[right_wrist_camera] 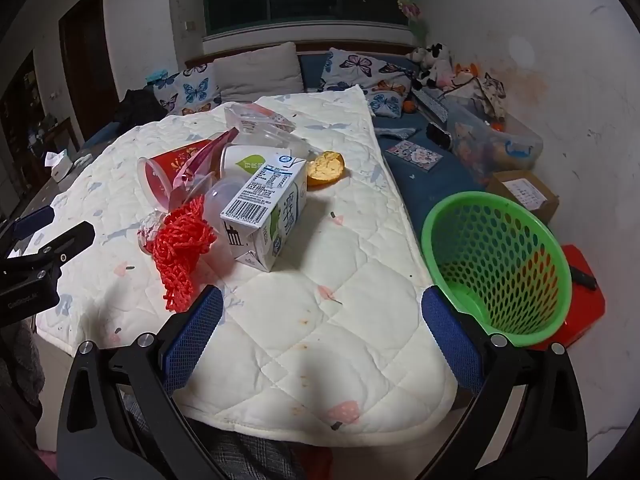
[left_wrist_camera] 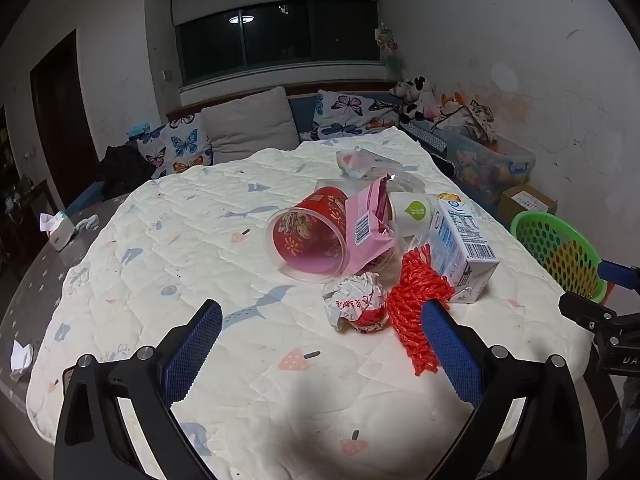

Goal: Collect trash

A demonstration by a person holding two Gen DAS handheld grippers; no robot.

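Observation:
A pile of trash lies on the quilted white pad (left_wrist_camera: 160, 240): a crumpled foil wrapper (left_wrist_camera: 356, 304), a red mesh net (left_wrist_camera: 416, 312), a milk carton (left_wrist_camera: 460, 244), a tipped red plastic cup (left_wrist_camera: 312, 236), a pink wrapper (left_wrist_camera: 368, 224) and a paper cup (left_wrist_camera: 412, 210). My left gripper (left_wrist_camera: 322, 316) is open, just in front of the foil wrapper. My right gripper (right_wrist_camera: 322, 302) is open and empty over the pad's near right part. The carton (right_wrist_camera: 268, 208), the net (right_wrist_camera: 182, 248) and an orange peel (right_wrist_camera: 326, 168) show in the right wrist view. A green basket (right_wrist_camera: 500, 264) stands off the pad's right edge.
A clear plastic bag (left_wrist_camera: 360, 160) and clear lids lie behind the pile. A sofa with butterfly cushions (left_wrist_camera: 176, 144) runs behind the table. Plush toys, a plastic bin (right_wrist_camera: 492, 140) and a cardboard box (right_wrist_camera: 524, 194) sit at the right. A red stool (right_wrist_camera: 580, 300) is under the basket.

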